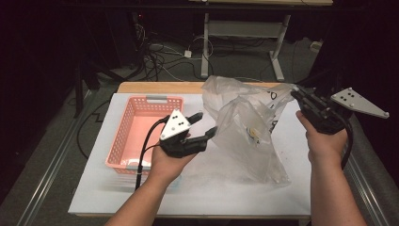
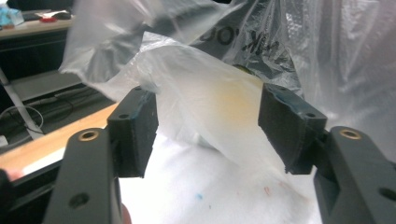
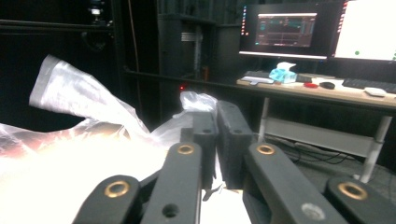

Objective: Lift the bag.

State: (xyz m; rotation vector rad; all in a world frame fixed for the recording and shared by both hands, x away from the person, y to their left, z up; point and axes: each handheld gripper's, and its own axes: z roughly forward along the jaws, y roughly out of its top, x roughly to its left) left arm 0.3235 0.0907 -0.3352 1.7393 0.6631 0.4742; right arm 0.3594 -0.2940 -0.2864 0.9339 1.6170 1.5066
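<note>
A large clear plastic bag (image 1: 244, 127) with black print stands crumpled in the middle of the white mat, with a small yellowish thing (image 1: 254, 133) inside it. My right gripper (image 1: 295, 93) holds the bag's upper right edge up; in the right gripper view its jaws (image 3: 215, 126) are pressed together with a strip of the bag (image 3: 196, 100) coming out between them. My left gripper (image 1: 205, 124) sits at the bag's left side. Its jaws (image 2: 210, 126) stand apart, and a fold of the bag (image 2: 205, 93) lies between them without either pad pressing on it.
A pink slotted basket (image 1: 123, 132) rests on the mat's left part, just behind my left hand. The white mat (image 1: 211, 188) covers a wooden table (image 1: 155, 87). Cables and table legs lie on the floor beyond. A desk with monitors (image 3: 285, 30) stands farther off.
</note>
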